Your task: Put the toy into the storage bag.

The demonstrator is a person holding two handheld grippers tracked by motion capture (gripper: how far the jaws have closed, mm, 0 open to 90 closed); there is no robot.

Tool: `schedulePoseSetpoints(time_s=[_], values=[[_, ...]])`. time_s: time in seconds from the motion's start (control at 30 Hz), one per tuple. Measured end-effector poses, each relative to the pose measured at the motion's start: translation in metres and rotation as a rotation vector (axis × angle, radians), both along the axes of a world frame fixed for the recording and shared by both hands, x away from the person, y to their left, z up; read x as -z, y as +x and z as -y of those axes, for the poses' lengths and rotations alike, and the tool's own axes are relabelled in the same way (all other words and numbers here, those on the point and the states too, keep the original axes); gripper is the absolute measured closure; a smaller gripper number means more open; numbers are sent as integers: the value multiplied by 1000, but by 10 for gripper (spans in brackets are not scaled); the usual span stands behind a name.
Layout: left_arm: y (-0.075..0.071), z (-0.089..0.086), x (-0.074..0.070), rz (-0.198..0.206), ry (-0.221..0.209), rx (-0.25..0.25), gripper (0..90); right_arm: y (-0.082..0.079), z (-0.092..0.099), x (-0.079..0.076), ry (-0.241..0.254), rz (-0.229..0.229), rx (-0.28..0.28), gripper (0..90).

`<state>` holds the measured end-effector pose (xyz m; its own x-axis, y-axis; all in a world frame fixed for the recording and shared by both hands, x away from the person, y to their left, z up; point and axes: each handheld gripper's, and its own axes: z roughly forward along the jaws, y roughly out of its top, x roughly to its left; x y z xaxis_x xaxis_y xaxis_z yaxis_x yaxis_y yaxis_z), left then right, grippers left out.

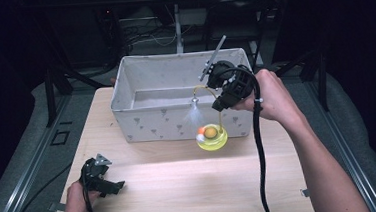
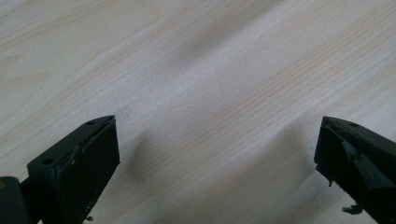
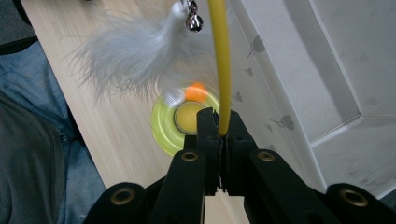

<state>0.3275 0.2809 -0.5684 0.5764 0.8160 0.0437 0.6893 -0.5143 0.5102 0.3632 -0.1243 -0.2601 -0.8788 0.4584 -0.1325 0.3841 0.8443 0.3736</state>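
Left gripper: matte black body, grey three-cornered plate on top, thin black cable trailing behind; in the left gripper view, blocky black jaws with chipped, frayed pads. Right gripper: black linkage arms with brass-ringed pivot holes, thick black cable. Bare forearms; blue denim trousers.

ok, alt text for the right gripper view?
The right gripper is shut on the yellow wand of a cat toy, above its yellow-green round base. A white feather tuft with a small bell hangs over the wooden table, beside a grey fabric bin.
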Motion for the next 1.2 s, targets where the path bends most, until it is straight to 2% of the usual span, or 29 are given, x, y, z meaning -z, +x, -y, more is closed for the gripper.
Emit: schedulePoseSetpoints(time_s=[0.47, 0.73, 1.2], values=[[0, 1, 0, 2, 3, 1, 1, 3, 2, -21, 4, 10, 12, 886], [0, 0, 0, -1, 0, 4, 1, 6, 3, -40, -1, 28, 17, 886], [0, 0, 0, -6, -1, 6, 1, 8, 7, -61, 5, 54, 38, 886]])
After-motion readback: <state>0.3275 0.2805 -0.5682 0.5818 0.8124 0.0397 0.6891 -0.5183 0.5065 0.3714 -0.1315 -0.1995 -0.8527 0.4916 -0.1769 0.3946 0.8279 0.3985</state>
